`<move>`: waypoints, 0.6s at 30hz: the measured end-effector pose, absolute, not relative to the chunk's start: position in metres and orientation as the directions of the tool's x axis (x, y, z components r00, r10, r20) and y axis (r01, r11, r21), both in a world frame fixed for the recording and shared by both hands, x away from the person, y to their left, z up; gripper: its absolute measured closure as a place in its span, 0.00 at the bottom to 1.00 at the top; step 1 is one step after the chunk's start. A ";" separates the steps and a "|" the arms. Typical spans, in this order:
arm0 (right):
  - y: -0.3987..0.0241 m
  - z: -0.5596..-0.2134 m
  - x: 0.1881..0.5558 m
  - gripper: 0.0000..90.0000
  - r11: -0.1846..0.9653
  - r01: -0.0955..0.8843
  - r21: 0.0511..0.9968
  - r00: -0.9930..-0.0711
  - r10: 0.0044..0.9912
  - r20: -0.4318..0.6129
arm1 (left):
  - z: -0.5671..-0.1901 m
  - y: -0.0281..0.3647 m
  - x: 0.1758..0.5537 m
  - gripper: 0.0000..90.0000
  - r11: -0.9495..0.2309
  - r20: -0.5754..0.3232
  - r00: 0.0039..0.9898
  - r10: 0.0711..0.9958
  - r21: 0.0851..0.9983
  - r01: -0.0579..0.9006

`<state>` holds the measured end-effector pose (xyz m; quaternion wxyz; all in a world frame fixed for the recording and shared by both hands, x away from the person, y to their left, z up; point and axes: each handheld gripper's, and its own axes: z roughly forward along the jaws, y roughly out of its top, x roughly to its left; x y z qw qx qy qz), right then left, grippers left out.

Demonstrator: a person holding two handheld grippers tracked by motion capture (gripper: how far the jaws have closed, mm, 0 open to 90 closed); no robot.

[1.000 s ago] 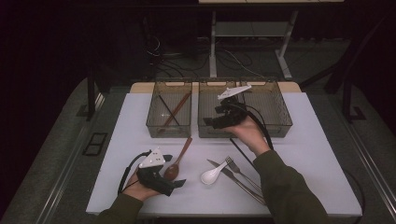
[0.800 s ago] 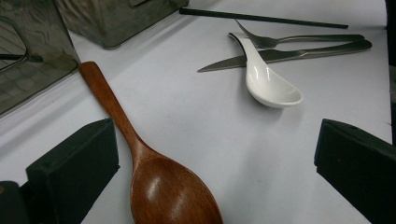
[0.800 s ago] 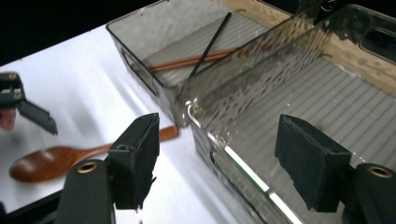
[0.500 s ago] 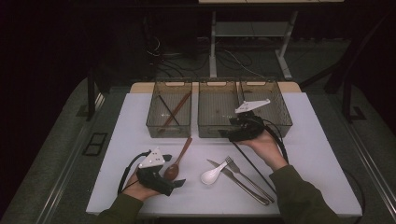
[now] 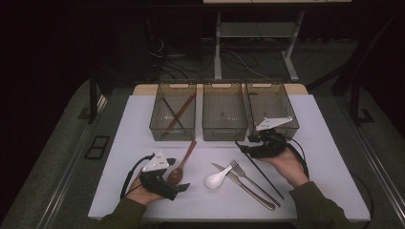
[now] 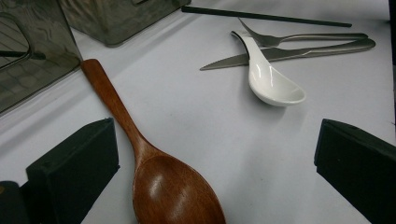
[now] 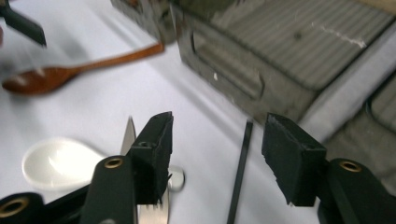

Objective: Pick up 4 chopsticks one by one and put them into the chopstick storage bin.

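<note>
High view: black chopstick (image 5: 259,169) diagonal, far tip between right claw's (image 5: 244,149) spread, narrowing jaws.

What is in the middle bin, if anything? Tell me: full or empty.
Empty. In the high view the middle bin shows just its bare ribbed floor, while the left bin holds a wooden spoon and dark chopsticks.

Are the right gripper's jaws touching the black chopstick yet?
Apart. In the right gripper view the right gripper has its jaws either side of the chopstick, with white table showing between each pad and the stick. The jaws have just been closing.
</note>
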<state>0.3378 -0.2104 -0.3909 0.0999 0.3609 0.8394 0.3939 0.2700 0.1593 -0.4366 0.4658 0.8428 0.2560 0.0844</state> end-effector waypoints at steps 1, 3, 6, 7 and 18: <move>-0.213 -0.393 0.335 0.52 0.437 0.530 0.727 -0.719 0.685 0.112 | -0.437 0.159 0.270 0.00 -0.437 -0.096 0.856 0.509 0.827 0.352; -0.218 -0.397 0.331 0.55 0.445 0.535 0.718 -0.719 0.686 0.111 | -0.437 0.159 0.270 0.00 -0.436 -0.096 0.855 0.509 0.828 0.352; -0.225 -0.401 0.324 0.59 0.454 0.543 0.707 -0.718 0.687 0.110 | -0.437 0.159 0.270 0.00 -0.438 -0.096 0.855 0.509 0.826 0.353; -0.227 -0.402 0.321 0.60 0.456 0.545 0.704 -0.718 0.687 0.112 | -0.437 0.159 0.270 0.00 -0.437 -0.097 0.855 0.510 0.827 0.354; -0.249 -0.420 0.300 0.75 0.482 0.590 0.648 -0.705 0.699 0.121 | -0.437 0.158 0.270 0.00 -0.437 -0.097 0.856 0.508 0.827 0.353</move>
